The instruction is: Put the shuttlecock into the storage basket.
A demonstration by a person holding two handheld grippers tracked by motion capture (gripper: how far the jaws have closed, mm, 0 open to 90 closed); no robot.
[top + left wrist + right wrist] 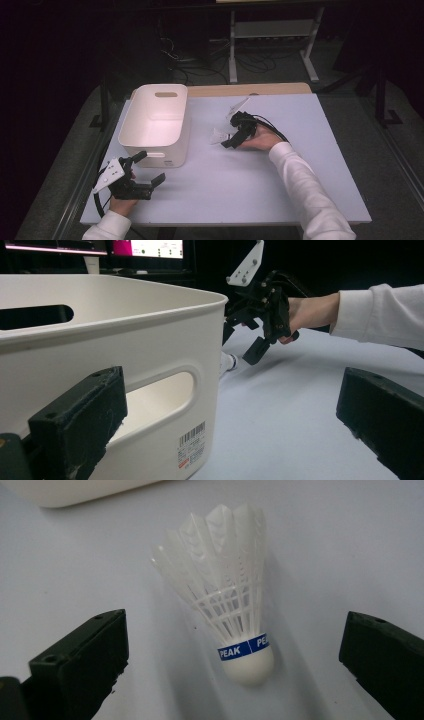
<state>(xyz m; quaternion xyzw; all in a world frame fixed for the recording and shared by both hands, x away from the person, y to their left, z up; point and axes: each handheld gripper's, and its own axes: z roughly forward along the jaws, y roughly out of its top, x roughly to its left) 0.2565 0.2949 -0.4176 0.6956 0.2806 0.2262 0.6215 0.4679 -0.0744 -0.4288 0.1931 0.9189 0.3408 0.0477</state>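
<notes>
bin [131,141] sits empty; shuttlecock [227,605] lies between spread right gripper [235,680] jaws; left gripper [150,172] gapes too.

shuttlecock [227,361] mostly hidden behind bin [150,340], bin cut off left

Dim dark surroundings, table [280,165] lit from above, soft shadows, near black jaws slightly blurred, mild grain

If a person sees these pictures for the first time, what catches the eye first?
Probably the white shuttlecock with its blue band, lying on the table between the open fingers of the right gripper. Next, the big white bin at the left, with the open left gripper just before it.
</notes>
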